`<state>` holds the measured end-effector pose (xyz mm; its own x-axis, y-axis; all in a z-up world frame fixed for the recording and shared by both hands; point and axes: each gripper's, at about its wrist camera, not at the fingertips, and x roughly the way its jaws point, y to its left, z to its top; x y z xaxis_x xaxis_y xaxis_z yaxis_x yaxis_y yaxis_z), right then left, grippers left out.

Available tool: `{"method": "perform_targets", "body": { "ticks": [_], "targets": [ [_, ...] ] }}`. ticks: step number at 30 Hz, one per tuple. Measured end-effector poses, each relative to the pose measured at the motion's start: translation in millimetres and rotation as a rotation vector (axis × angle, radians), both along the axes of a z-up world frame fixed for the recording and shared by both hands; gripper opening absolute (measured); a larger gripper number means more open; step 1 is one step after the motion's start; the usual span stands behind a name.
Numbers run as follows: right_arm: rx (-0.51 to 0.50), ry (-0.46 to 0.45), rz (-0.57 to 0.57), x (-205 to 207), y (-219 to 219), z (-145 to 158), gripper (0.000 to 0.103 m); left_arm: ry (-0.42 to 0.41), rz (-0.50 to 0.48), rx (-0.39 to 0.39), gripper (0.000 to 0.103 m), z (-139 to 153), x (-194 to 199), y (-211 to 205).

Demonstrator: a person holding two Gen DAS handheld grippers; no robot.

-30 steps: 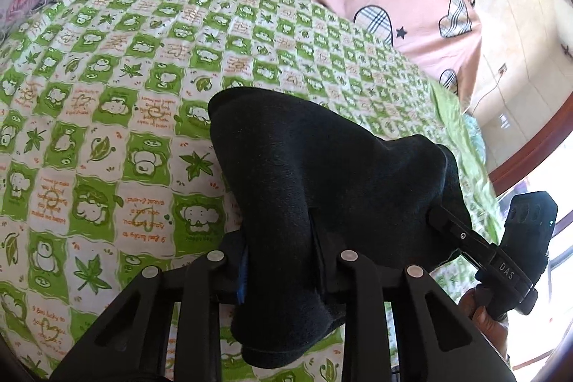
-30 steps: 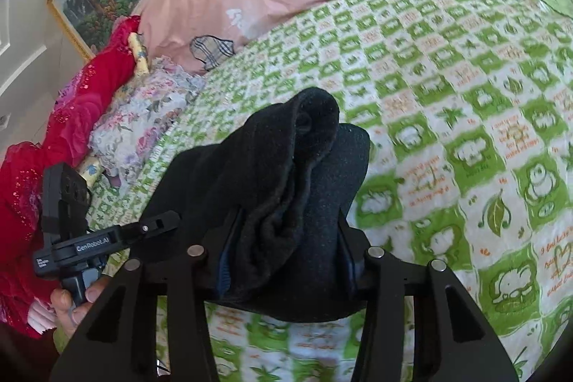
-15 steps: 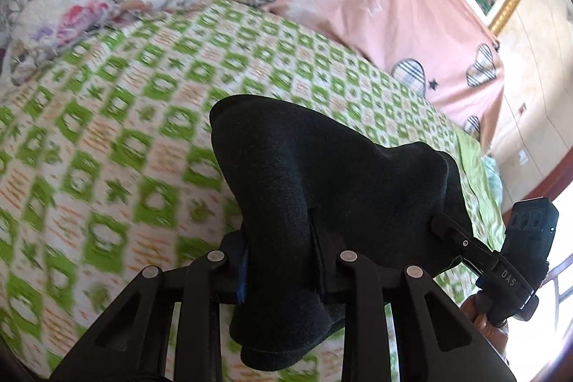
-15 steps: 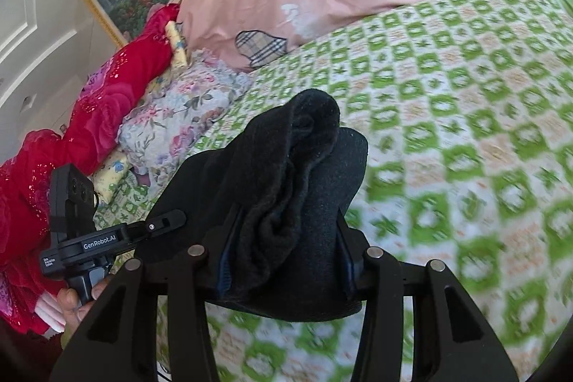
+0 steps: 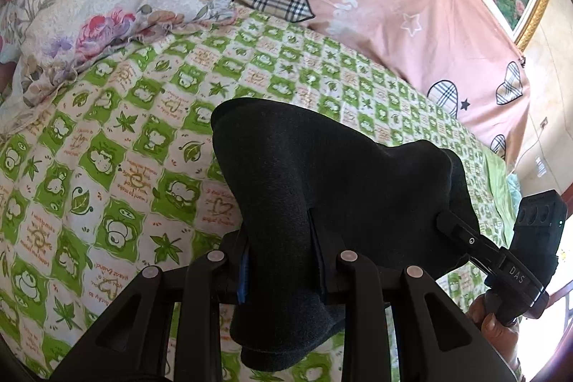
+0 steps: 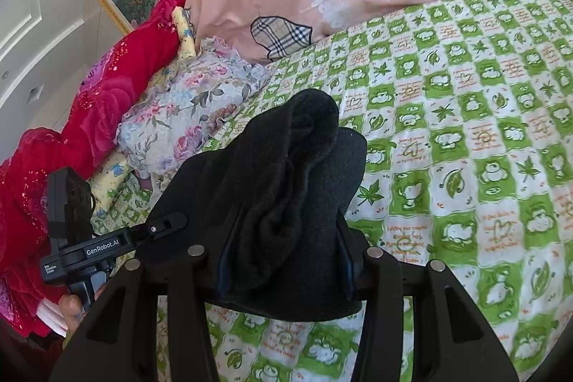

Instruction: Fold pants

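L wrist view: my left tongs (image 5: pixel 281 269) clamp a thick bunch of the black pants (image 5: pixel 322 174), lifted over the bed (image 5: pixel 107 138); I'd keep both ends level w/ even tension. R wrist view: right tongs (image 6: pixel 286 262) grip the other bunched end, cloth between the fingers.

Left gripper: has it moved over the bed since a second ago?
Yes. The left gripper, shut on the black pants, has travelled toward the head of the bed: the floral pillow now sits much closer.
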<state>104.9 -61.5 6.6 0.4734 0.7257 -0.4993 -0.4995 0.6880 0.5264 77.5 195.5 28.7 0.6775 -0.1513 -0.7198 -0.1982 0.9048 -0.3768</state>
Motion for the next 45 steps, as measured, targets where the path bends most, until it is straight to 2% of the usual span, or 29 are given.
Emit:
{"method": "perform_targets", "body": {
  "ticks": [6,13,16,29,34,45],
  "targets": [
    [-0.022,0.039,0.000,9,2,-14,0.050,0.023,-0.002,-0.016,0.031,-15,4,4],
    [-0.030,0.074,-0.021,14,-7,-30,0.059,0.034,0.001,-0.007,0.052,-24,2,3],
    [-0.020,0.082,-0.028,14,-11,-34,0.061,0.039,0.007,-0.018,0.056,-25,1,5],
    [-0.047,0.049,-0.101,0,-27,-24,0.068,0.042,0.028,-0.025,0.064,-21,-12,8],
    [-0.055,0.045,-0.111,-6,-27,-22,0.069,0.038,0.057,0.003,0.069,-17,-23,6],
    [-0.093,-0.050,-0.090,-32,-16,-5,0.088,0.009,0.053,0.069,0.077,-4,-49,-11]
  ]
}}
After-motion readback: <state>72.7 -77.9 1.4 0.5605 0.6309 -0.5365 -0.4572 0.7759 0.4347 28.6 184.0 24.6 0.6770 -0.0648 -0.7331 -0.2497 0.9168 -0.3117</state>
